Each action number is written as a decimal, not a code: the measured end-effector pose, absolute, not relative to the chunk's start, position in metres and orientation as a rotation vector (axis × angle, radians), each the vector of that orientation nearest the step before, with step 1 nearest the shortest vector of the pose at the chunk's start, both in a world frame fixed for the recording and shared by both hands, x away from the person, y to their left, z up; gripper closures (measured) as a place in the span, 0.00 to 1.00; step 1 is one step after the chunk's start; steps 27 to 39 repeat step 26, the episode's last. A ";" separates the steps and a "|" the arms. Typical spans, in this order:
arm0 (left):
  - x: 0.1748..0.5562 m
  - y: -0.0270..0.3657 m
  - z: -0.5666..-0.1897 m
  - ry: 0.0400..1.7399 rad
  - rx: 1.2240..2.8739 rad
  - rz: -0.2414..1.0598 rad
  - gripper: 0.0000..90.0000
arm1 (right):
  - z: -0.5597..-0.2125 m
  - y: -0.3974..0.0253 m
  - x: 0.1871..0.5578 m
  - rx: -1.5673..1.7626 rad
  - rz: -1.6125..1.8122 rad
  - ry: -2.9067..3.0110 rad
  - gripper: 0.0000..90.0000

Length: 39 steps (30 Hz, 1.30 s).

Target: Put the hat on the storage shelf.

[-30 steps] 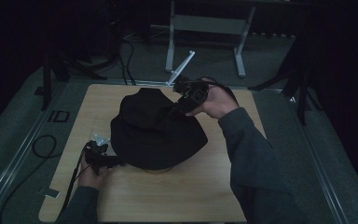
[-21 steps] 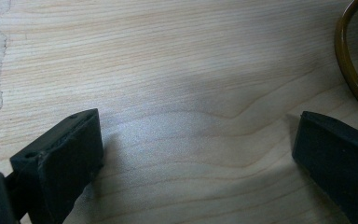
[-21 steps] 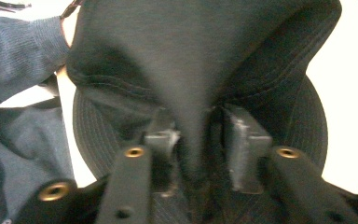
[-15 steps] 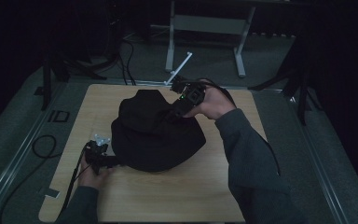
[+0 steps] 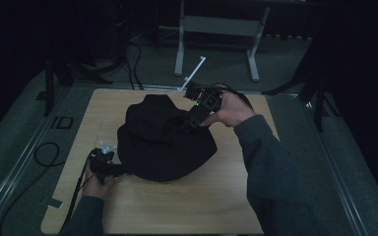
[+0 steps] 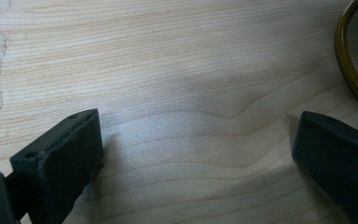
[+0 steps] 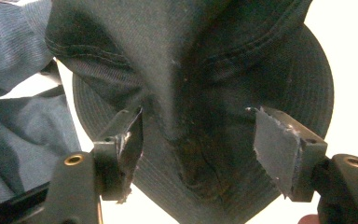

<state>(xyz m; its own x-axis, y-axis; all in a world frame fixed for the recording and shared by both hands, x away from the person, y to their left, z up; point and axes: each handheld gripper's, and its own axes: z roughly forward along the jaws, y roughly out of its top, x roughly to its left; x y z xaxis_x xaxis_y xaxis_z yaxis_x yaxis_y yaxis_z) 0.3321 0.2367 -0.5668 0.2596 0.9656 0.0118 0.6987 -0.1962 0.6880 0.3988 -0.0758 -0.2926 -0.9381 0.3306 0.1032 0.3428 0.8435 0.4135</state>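
- Since the earlier frames the right gripper (image 5: 189, 123) is shifted a little further over the black hat (image 5: 165, 140), whose crown is seen pushed up slightly higher; the left gripper (image 5: 109, 169) is left where it was
- The black hat is lying mid-table on the wooden table (image 5: 216, 196); its brim is spread flat
- Right gripper jaws are held apart, a raised fold of the hat (image 7: 191, 93) between them, not clamped
- Left gripper (image 6: 196, 158) jaws are spread wide over bare wood at the hat's near-left edge; nothing is gripped
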 end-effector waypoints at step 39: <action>0.332 0.237 -0.567 1.503 1.970 0.613 0.02 | -0.272 -0.106 0.385 -0.527 -0.749 -3.075 0.44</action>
